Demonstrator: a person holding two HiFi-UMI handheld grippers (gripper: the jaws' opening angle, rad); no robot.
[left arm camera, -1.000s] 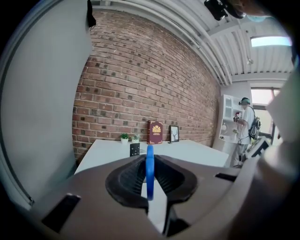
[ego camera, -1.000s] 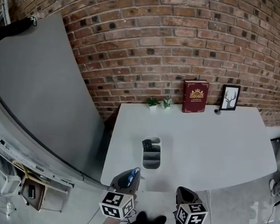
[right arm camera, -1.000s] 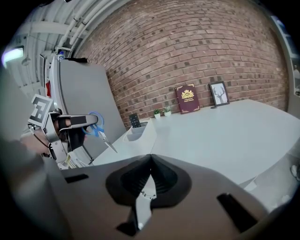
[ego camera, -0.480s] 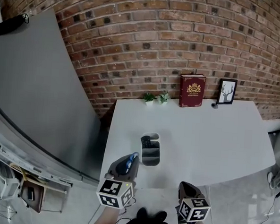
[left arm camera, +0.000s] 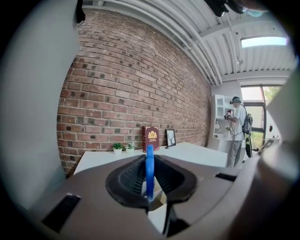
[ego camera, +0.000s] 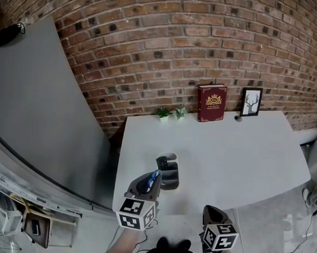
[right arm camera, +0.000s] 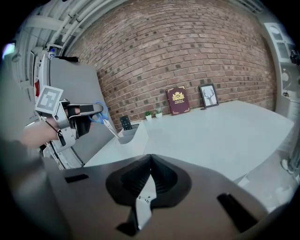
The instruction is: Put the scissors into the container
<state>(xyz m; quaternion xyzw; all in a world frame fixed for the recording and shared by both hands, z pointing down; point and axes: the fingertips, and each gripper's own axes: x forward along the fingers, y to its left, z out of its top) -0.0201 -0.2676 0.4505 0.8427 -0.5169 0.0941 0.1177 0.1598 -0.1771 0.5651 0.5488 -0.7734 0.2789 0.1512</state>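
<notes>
- L. gripper, held at the near-left edge of a white table, is clamped on the blue plastic handle of the scissors. The handle stands edge-on between the ribbed pads.
- Seen from the right gripper view, the blades slant down twd. the near end of the container. Tips look just over or beside its rim; can't tell if they're inside yet.
- Container is a long divided tray. A dark flat object stands in the far compartment; nearer ones appear free.
- R. gripper hangs low off the table's front edge, jaws together, nothing btwn. them.
- Handling, as judged: scissors prob. light and stiff, metal blades hard, smooth plastic handle apt to pivot or slip in a narrow pinch. Blades may swing open if unsupported.
- Best hold looks like the handle close to the pivot, as now, w/ tips leading into a free compartment.
- Risk: tips catching the rim or a divider, nudging the light container.
</notes>
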